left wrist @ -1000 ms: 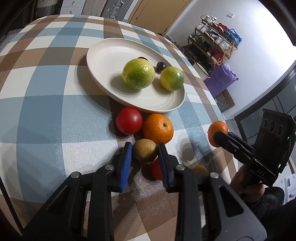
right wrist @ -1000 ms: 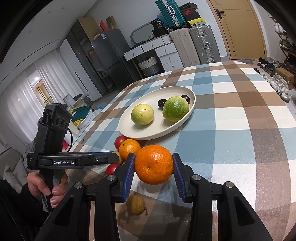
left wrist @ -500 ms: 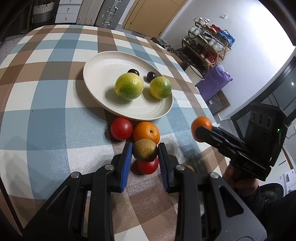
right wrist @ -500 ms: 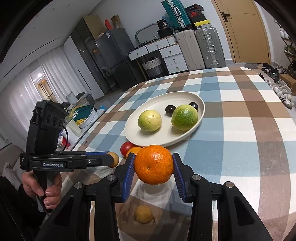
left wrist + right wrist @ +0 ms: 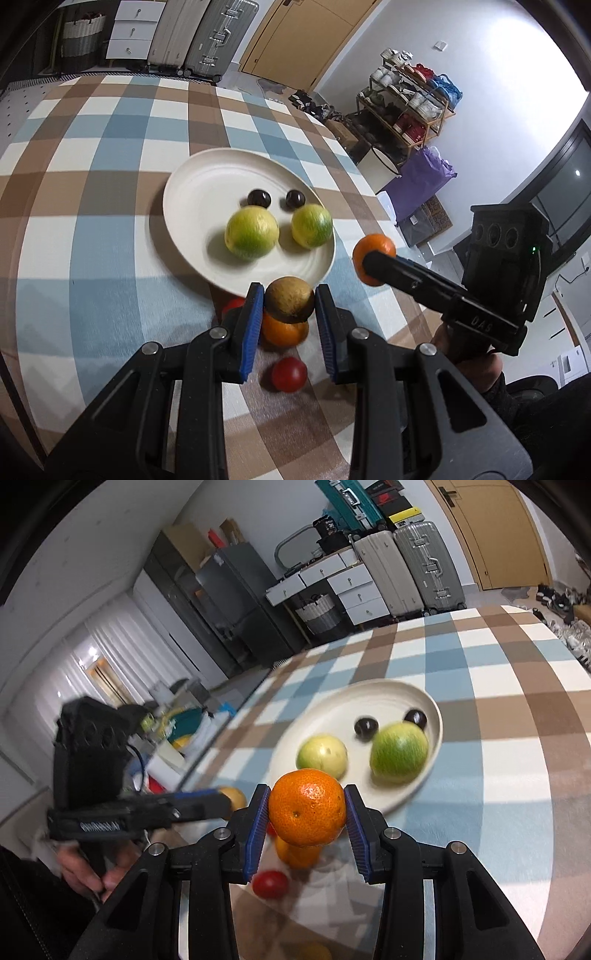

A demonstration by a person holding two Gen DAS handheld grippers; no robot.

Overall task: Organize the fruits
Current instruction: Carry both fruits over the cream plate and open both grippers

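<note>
Carrying fruit: left hand-held gripper [image 5: 289, 301] clenched on brown fruit [image 5: 290, 298], right hand-held gripper [image 5: 306, 812] on orange [image 5: 307, 812]; plate [image 5: 192, 236] lies just above-left, left nearer.

A blue, brown and white checked tablecloth [image 5: 92, 229] carries a round cream plate [image 5: 192, 206] with 2 yellow-green round fruits [image 5: 252, 237] and 2 dark purple-black ones [image 5: 259, 197].

A lived-in home is shown: beyond the checked counter [image 5: 110, 229], suitcases [image 5: 207, 37] are stood by a door [image 5: 295, 33], a shoe rack [image 5: 410, 99] is seen to its right, and a fridge [image 5: 236, 602] is seen to its left.
</note>
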